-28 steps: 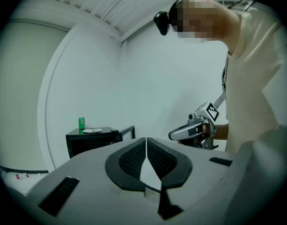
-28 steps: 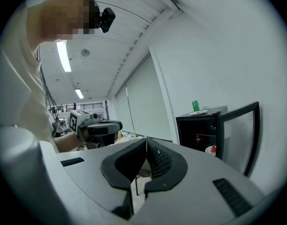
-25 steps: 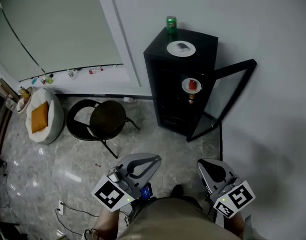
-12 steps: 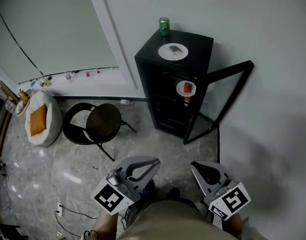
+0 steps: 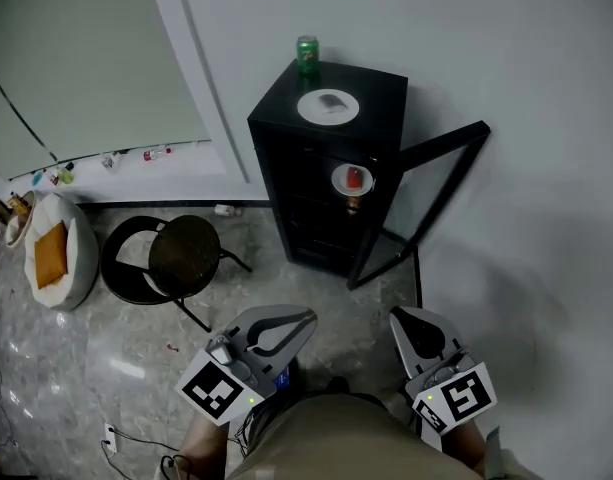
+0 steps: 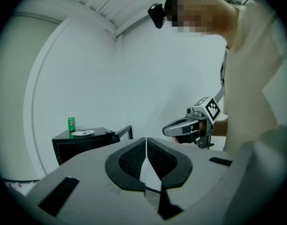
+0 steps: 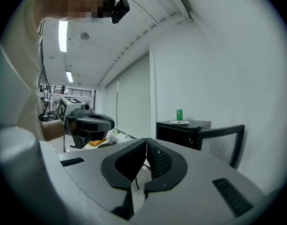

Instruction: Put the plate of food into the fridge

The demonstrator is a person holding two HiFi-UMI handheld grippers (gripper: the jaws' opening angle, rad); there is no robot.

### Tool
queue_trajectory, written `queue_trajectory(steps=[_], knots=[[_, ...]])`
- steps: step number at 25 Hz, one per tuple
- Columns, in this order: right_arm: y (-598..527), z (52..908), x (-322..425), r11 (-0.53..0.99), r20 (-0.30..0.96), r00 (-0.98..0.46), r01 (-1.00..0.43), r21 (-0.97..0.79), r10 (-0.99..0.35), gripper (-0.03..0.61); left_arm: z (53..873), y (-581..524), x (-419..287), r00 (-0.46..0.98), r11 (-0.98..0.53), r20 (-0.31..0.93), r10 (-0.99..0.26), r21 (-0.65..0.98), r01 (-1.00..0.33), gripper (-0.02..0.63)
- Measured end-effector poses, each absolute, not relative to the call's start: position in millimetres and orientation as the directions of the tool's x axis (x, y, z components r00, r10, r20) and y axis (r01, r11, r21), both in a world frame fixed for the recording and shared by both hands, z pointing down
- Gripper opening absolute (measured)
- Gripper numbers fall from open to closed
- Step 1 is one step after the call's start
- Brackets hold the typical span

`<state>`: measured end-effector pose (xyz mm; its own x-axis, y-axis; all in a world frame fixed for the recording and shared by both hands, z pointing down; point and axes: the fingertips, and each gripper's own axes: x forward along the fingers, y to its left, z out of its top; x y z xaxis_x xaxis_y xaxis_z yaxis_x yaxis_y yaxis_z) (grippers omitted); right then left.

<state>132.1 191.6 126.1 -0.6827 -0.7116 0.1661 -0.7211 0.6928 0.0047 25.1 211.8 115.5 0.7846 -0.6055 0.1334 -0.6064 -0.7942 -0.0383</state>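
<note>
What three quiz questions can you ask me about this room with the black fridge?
1. True or false: the fridge has its door standing open.
2. What stands beside the plate on top of the fridge? A) green can B) blue cup C) yellow bottle
3. Fill in: the jaws of the left gripper and the right gripper are both ____, with nothing between them.
Key: 1 true; 2 A; 3 shut.

One black fridge (image 5: 286, 188). Two plates: the top plate (image 5: 312, 109) and the inside plate (image 5: 341, 181). One green can (image 5: 307, 53). One round black chair (image 5: 186, 251). One white beanbag (image 5: 81, 260) carrying one orange cushion (image 5: 50, 253).
</note>
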Motion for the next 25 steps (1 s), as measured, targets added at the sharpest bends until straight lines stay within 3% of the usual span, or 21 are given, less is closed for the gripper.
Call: queue_trajectory(steps=[25], knots=[[130.6, 117.6, 17.9, 0.621, 0.263, -0.586, -0.781, 0.066, -0.766, 0.021, 115.8, 145.1, -101.0, 0.840, -0.841, 0.061, -0.540, -0.003, -0.540, 0.017]])
